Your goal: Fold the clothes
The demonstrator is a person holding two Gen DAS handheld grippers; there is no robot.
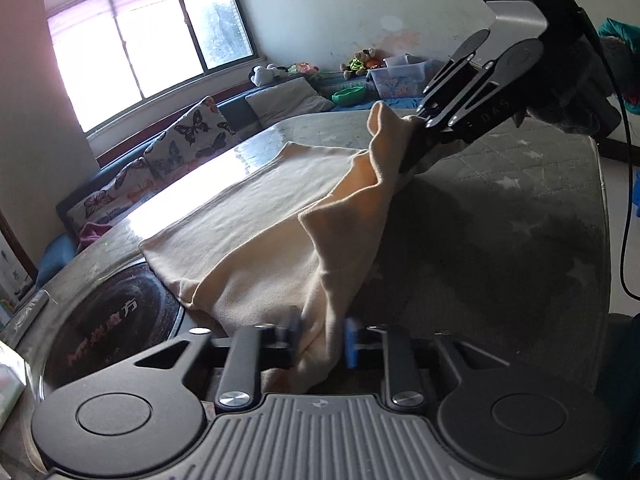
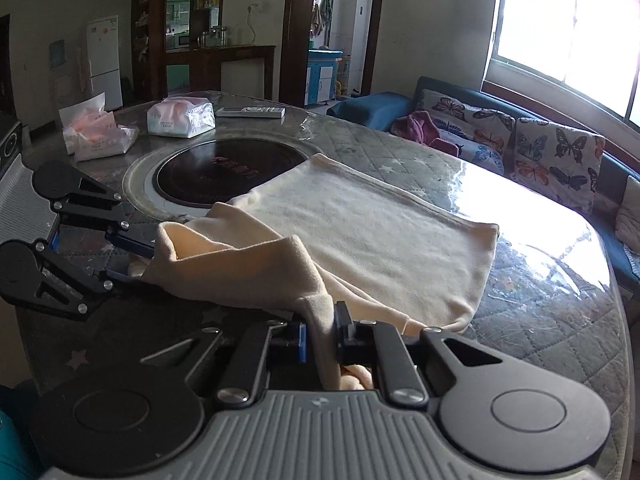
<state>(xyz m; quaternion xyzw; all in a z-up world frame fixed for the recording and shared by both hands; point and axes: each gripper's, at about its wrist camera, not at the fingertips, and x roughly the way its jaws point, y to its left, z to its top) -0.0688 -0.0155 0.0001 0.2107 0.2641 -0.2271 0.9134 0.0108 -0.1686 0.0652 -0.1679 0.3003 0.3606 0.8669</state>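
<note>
My left gripper (image 1: 320,340) is clenched on the cream cloth (image 1: 260,240); a bunch of the fabric passes between its two fingers, and the blue pad (image 1: 351,342) presses on one side of it. My right gripper (image 2: 320,336) is clenched on the same cloth (image 2: 360,240) at another place on the near edge, with the fabric squeezed between its pads. In the left wrist view I see the right gripper (image 1: 416,160) higher and further away, with the cloth edge pulled up to it. In the right wrist view the left gripper (image 2: 136,258) is at the left side, with the cloth corner in its fingers.

Between the two grippers the near edge of the cloth is lifted from the table (image 2: 560,300) and hangs in soft folds. The far part of the cloth lies flat on the table, which has a grey quilted cover with pale stars under a shiny clear sheet. One far corner of the cloth lies over the rim of the round black cooktop (image 2: 224,176) that is set in the table.

Beyond the cooktop there are two soft tissue packs (image 2: 180,118) and a remote control (image 2: 250,112). Further away, beside the table, stands a blue sofa with butterfly cushions (image 2: 556,156) under a bright window (image 2: 568,20)
</note>
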